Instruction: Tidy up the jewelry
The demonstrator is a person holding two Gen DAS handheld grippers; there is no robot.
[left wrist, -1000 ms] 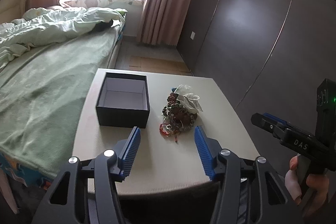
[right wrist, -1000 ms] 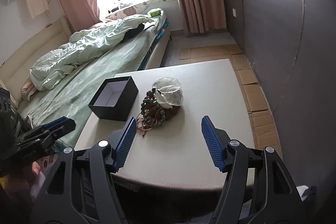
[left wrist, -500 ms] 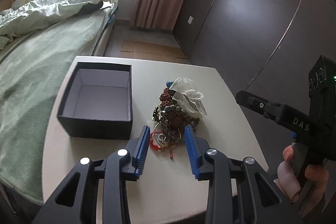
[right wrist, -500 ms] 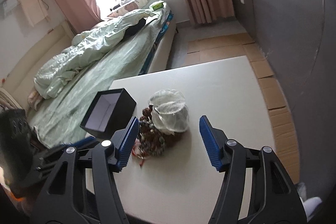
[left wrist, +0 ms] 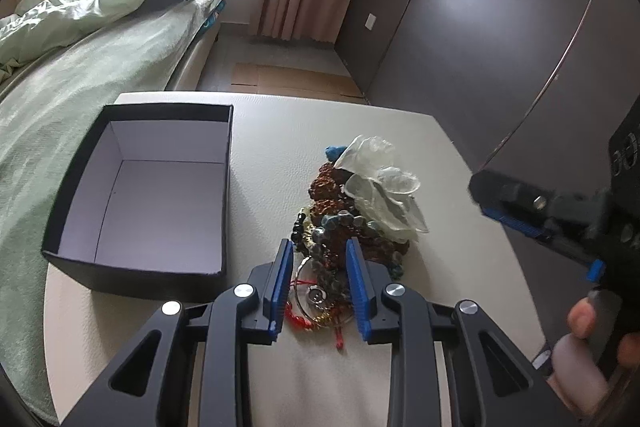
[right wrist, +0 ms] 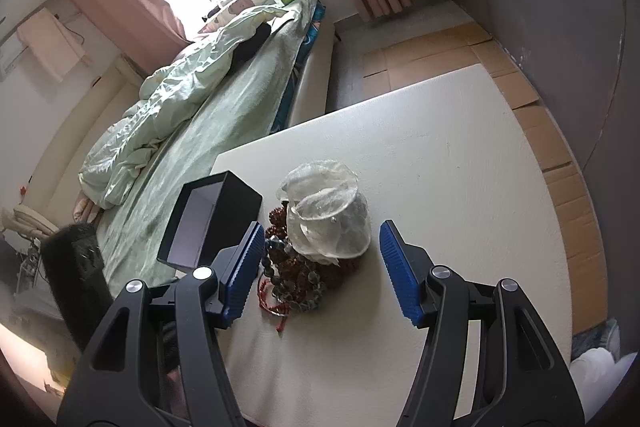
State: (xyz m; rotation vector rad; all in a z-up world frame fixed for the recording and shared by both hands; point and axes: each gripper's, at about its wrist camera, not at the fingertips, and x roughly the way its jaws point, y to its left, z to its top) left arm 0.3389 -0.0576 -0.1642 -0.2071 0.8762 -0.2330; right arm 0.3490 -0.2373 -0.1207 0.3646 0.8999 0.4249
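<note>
A heap of bead bracelets and necklaces [left wrist: 340, 227] lies on the white table, topped by a sheer white pouch [left wrist: 384, 187]. An open black box [left wrist: 148, 187] with a pale empty inside stands to its left. My left gripper [left wrist: 320, 283] is low over the near end of the heap, its blue pads partly open on both sides of a red cord and a silver pendant [left wrist: 316, 295]. My right gripper [right wrist: 322, 267] is open wide and frames the heap [right wrist: 296, 275] and pouch [right wrist: 326, 219] from the front right. It also shows in the left wrist view [left wrist: 536, 223].
The box also shows in the right wrist view [right wrist: 208, 223]. A bed with a green cover [left wrist: 80, 67] runs along the table's left side. A dark wardrobe [left wrist: 500, 47] stands to the right. The white table [right wrist: 460, 167] stretches behind and right of the heap.
My left gripper has come down and forward onto the near end of the heap, its jaws narrowed around the red cord. My right gripper has moved closer to the heap, still wide open.
</note>
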